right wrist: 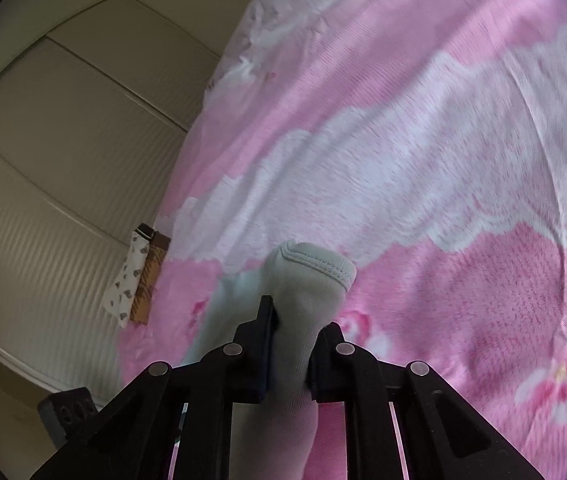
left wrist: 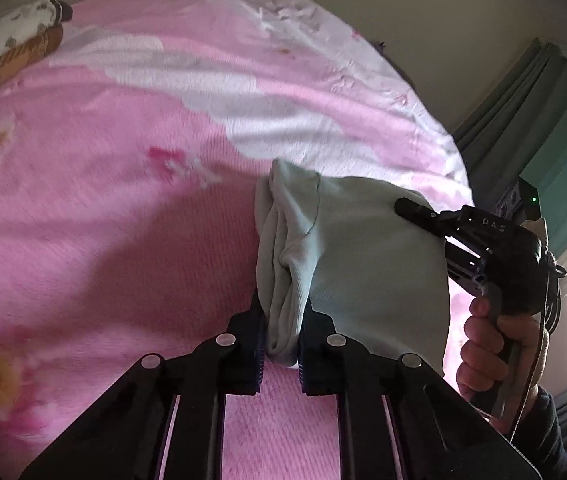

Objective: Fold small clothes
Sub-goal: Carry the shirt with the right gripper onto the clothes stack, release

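A small pale green garment (left wrist: 363,248) hangs above the pink blanket, stretched between both grippers. In the left wrist view my left gripper (left wrist: 283,320) is shut on a bunched edge of the cloth, with folds squeezed between the pads. To the right, my right gripper (left wrist: 405,206) pinches the garment's other upper corner, and a hand (left wrist: 483,344) holds its handle. In the right wrist view my right gripper (right wrist: 295,320) is shut on the garment (right wrist: 311,276), whose stitched hem pokes out past the fingers.
A pink and white floral blanket (left wrist: 123,160) covers the bed (right wrist: 443,160). Folded patterned clothes (left wrist: 7,48) lie at its far edge (right wrist: 135,280). Teal curtains (left wrist: 555,152) and a bright window stand at right. Beige wardrobe doors (right wrist: 63,140) stand beyond the bed.
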### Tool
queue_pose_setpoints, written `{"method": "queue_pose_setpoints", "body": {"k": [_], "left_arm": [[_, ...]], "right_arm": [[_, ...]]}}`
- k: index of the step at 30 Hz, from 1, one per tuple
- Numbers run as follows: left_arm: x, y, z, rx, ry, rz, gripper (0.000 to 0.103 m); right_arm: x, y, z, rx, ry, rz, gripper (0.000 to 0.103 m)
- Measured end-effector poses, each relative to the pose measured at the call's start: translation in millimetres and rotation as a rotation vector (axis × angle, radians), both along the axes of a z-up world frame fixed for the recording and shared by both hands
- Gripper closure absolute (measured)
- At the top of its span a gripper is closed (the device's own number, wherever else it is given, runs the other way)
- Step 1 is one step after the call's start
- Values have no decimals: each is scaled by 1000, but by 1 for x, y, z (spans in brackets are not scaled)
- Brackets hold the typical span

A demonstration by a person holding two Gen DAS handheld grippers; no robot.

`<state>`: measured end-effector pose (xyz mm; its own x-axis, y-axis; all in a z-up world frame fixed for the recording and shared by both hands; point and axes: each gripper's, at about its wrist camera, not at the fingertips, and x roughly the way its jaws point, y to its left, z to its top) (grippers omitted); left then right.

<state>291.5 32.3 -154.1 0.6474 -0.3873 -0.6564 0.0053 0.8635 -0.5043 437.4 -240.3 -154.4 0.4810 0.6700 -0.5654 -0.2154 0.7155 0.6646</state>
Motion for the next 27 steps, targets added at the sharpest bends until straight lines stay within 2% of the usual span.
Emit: {"method": "queue_pose_setpoints", "body": {"k": [7, 13, 17, 21, 27], "left_arm": [[-20, 46, 41, -41, -40, 4, 89], [-33, 112, 74, -59, -66, 26, 89], [-33, 180, 99, -58, -86, 61, 89], [-17, 256, 128, -46, -111, 108, 89], [30, 374, 186, 50, -158, 170, 89]], "right_arm": [[-22, 31, 48, -13, -36, 3, 88], [-31, 93, 86, -14, -70, 36, 88], [-23, 154, 109, -10, -86, 87, 88], [0, 230, 131, 15, -107, 147, 88], [50, 358, 164, 50, -153, 229, 88]]}}
